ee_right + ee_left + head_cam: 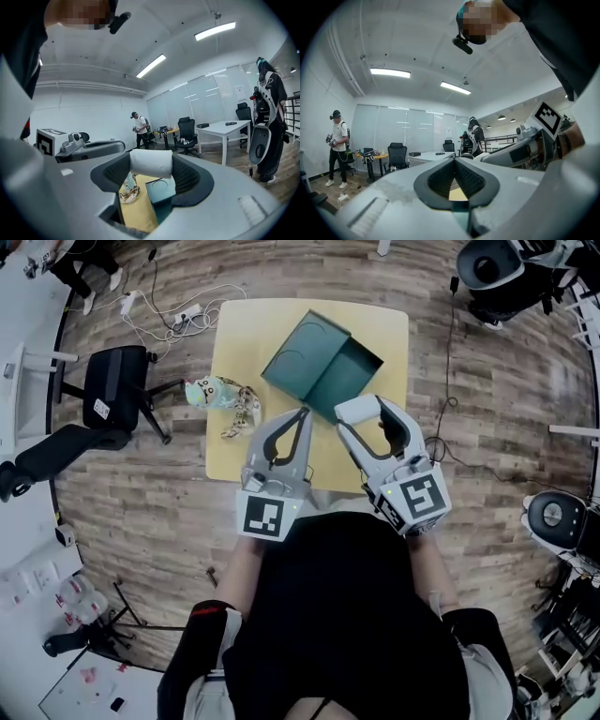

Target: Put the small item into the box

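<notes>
A dark teal box [352, 376] lies open on the yellow table [234, 334], its lid [302, 352] folded out to the left. My right gripper [361, 412] hovers over the box's near edge, shut on a small white roll [151, 162] that sits crosswise between its pads. In the right gripper view the box [160, 187] shows just below the roll. My left gripper [298, 416] hangs beside it over the table's near middle, its fingertips [454, 161] touching and nothing between them.
A teal-and-white toy [211, 390] and a leopard-patterned item [242, 413] lie at the table's left edge. Black office chairs [112, 395] and white cables [169, 315] are on the wooden floor to the left. More equipment stands at the right.
</notes>
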The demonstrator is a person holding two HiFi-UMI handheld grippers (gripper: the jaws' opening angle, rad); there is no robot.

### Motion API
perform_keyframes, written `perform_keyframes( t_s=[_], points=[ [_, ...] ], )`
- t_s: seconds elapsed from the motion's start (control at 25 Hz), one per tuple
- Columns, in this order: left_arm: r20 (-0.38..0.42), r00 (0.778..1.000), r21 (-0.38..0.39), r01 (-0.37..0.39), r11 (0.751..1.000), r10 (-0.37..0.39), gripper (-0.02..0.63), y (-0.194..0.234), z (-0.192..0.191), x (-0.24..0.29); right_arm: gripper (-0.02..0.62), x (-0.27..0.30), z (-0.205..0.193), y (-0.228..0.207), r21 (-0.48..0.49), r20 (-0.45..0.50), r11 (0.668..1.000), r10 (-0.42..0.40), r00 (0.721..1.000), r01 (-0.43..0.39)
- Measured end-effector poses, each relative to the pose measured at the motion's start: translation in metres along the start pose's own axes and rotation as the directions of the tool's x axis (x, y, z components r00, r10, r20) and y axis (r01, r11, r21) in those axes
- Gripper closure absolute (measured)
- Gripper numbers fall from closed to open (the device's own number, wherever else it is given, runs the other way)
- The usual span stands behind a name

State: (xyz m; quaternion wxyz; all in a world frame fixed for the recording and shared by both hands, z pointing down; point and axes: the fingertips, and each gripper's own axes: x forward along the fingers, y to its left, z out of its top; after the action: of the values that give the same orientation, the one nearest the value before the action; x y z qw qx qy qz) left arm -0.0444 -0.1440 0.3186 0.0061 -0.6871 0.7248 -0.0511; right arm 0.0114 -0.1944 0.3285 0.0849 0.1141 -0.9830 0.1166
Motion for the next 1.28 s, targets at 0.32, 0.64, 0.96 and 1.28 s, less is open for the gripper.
perform_keyframes(
  t_s=[0.32,0.64,0.96,1.28],
  points=[
    [-0.015,1.000,0.022,0.027,0.999,-0.026,0.604,-0.006,-0.015,0.010,0.311,0.008,-0.025,-0.020,0.020,-0.052,1.000,-0.010,0.999,0.011],
    [-0.046,0.995,-0.004,0.087,0.996,-0.087,0.604,-0.004,-0.044,0.029,0.311,0.026,-0.058,-0.041,0.034,-0.120,0.997,-0.059,0.991,0.063],
    [-0.067,0.992,-0.051,0.108,0.993,-0.111,0.604,0.006,-0.069,0.042,0.311,0.049,-0.089,-0.059,0.042,-0.191,0.995,-0.082,0.978,0.091],
    [-0.091,0.982,-0.099,0.157,0.983,-0.166,0.604,0.005,-0.093,0.055,0.311,0.064,-0.113,-0.077,0.073,-0.244,0.988,-0.112,0.963,0.134]
  ],
)
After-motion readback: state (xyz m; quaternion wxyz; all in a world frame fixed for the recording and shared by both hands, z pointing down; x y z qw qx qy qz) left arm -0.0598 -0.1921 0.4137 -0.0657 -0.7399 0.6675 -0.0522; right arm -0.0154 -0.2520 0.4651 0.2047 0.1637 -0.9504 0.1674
